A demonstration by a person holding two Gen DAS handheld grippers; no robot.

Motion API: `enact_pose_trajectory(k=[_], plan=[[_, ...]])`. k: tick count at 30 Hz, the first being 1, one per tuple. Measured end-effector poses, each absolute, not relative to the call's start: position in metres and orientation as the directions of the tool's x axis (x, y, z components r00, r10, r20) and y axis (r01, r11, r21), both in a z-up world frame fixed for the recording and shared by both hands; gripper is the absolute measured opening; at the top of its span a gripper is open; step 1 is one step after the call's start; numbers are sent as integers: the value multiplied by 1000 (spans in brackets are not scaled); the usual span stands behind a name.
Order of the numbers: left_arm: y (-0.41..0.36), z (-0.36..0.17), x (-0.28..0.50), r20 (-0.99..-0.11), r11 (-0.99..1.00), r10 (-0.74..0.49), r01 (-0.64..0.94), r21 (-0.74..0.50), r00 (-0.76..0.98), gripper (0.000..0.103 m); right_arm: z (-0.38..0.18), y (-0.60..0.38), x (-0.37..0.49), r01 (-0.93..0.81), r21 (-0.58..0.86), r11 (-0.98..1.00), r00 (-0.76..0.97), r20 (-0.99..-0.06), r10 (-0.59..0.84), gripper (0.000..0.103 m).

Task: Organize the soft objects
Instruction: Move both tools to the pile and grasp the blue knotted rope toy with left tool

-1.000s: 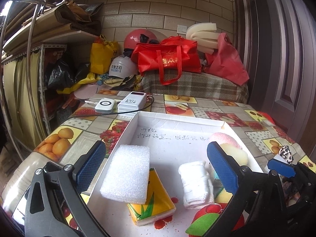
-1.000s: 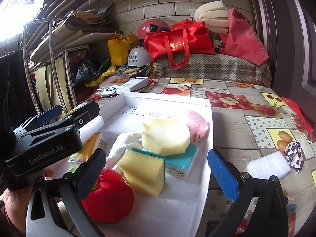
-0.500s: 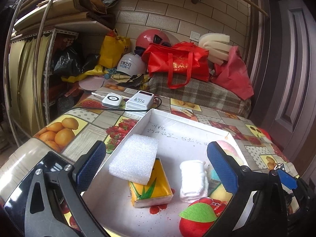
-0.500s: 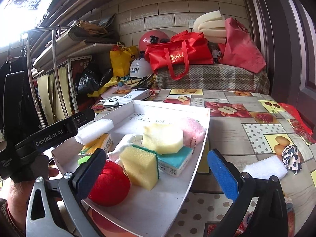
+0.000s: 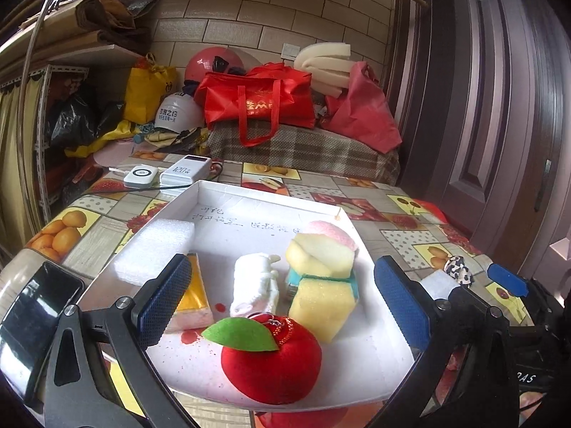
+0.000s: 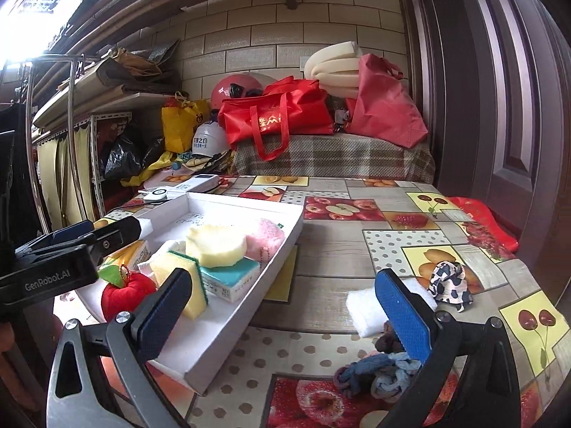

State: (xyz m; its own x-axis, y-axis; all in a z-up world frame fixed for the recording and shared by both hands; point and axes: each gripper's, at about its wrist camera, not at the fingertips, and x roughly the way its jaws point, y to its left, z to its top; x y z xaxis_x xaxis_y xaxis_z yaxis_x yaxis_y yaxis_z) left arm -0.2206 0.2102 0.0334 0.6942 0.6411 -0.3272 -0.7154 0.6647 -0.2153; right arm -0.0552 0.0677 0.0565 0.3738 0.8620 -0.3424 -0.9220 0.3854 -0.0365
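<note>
A white tray (image 5: 371, 324) on the fruit-print table (image 6: 342, 242) holds a red plush apple (image 5: 271, 360), a yellow sponge (image 5: 321, 306), a pale sponge (image 5: 321, 253) on a teal box, a pink puff (image 5: 330, 230), a rolled white cloth (image 5: 255, 285), a tissue pack (image 5: 194, 296) and a white foam block (image 5: 153, 249). My left gripper (image 5: 282, 274) hangs open over the tray's near end. My right gripper (image 6: 283, 278) is open right of the tray (image 6: 278, 249). Near it lie a white pad (image 6: 364, 306), a cow-print scrunchie (image 6: 449, 281) and blue-grey hair ties (image 6: 374, 374).
A power bank (image 5: 185, 174) and a white charger (image 5: 141, 176) sit behind the tray. Red bags (image 5: 257, 103), helmets and foam rolls pile at the back. A dark phone screen (image 5: 35, 328) is at the near left. A door stands on the right.
Both grippers have drawn back from the tray. The right one has swung right, so the loose pad and hair ties on the table now lie between its fingers' line of sight.
</note>
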Motion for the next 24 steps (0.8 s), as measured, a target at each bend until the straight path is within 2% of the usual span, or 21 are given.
enact_pose_trajectory(k=[6,10,13,16,21,24], plan=[[176,36,-187,-347,747,588,-655,-113,731,103,61,22,3,-865,27,502,471,-306,827,103],[152,36,-166,-355,838,476,-538,-96,805,103,63,2,48,-802,26,597,558,-321,765,103],[137,32,-137,-413,889,376,-449,-91,829,103,64,-13,82,-734,65,676,626,-321,711,103],[121,28,-99,-479,921,287,-376,-100,830,103,60,-23,109,-667,179,723,640,-359,679,103],[102,22,-51,-548,928,297,-372,-28,782,102,56,-36,121,-625,278,729,628,-375,682,103],[106,12,-31,-621,931,276,-364,-16,734,88,55,-34,125,-626,290,724,614,-389,686,103]])
